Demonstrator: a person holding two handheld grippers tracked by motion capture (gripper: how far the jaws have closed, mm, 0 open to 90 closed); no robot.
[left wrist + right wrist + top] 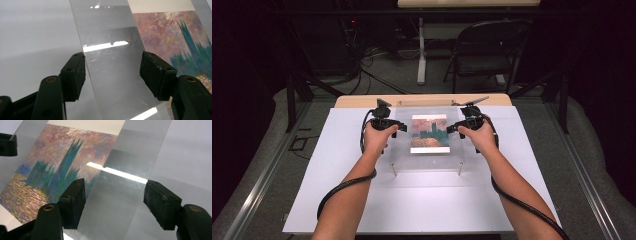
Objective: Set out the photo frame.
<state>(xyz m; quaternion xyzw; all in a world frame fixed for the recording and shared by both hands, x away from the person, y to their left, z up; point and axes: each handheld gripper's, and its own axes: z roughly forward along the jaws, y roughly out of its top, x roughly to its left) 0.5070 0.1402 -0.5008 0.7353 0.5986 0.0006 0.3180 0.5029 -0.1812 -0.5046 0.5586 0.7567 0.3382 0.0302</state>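
Note:
A clear acrylic sheet (432, 161) lies flat on the white tabletop (422, 205), over a painted print (430, 133) of a dark tower against a pink sky. My left gripper (399, 128) is at the sheet's left edge. Its jaws stand open over the bare clear strip (110, 75) between that edge and the print (175, 37), and no pad presses on it. My right gripper (452, 128) mirrors it at the sheet's right edge, also open above the clear margin (117, 202) beside the print (50, 170). Both point inward and down.
Two short metal posts (394, 170) (460, 169) stand at the sheet's near corners. A wooden strip (362, 101) runs along the table's far edge. Beyond it are a folding chair (484, 50), a table leg (421, 55) and floor cables (377, 75).

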